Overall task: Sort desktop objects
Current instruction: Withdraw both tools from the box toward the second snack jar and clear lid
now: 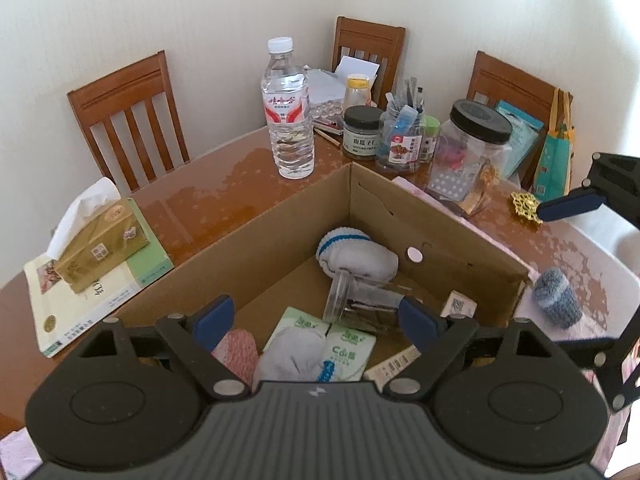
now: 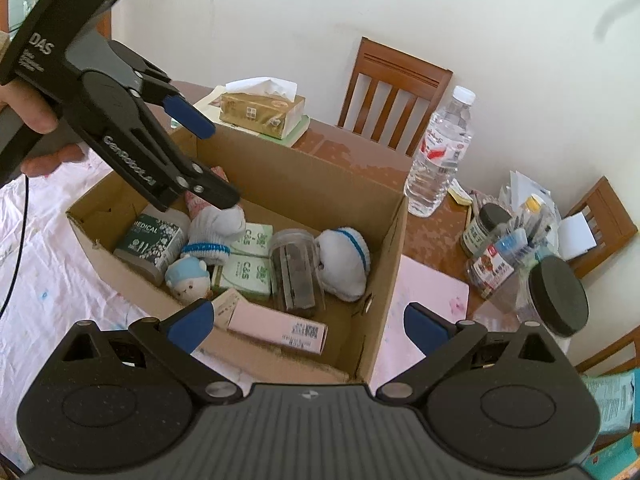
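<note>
An open cardboard box point(image 1: 448, 236) sits on the table. Inside lie a white sock ball with a blue stripe point(image 1: 356, 256), a clear jar on its side point(image 1: 360, 300), green tissue packs point(image 1: 348, 354), a white sock point(image 1: 288, 356) and a pink sock point(image 1: 238, 350). My left gripper point(image 1: 316, 320) hangs open over the box's near end with nothing between its fingers. My right gripper point(image 2: 308, 326) is open and empty above the box's point(image 2: 384, 248) near right corner. A blue-grey rolled sock point(image 1: 558, 298) lies outside the box on the right.
A water bottle point(image 1: 288, 116), several jars point(image 1: 468, 148) and a pen holder stand behind the box. A tissue box on a book point(image 1: 96, 240) lies at the left. A gold ornament point(image 1: 526, 206) is at the right. Wooden chairs point(image 1: 128, 116) ring the table. A hand point(image 2: 28, 116) holds the left gripper.
</note>
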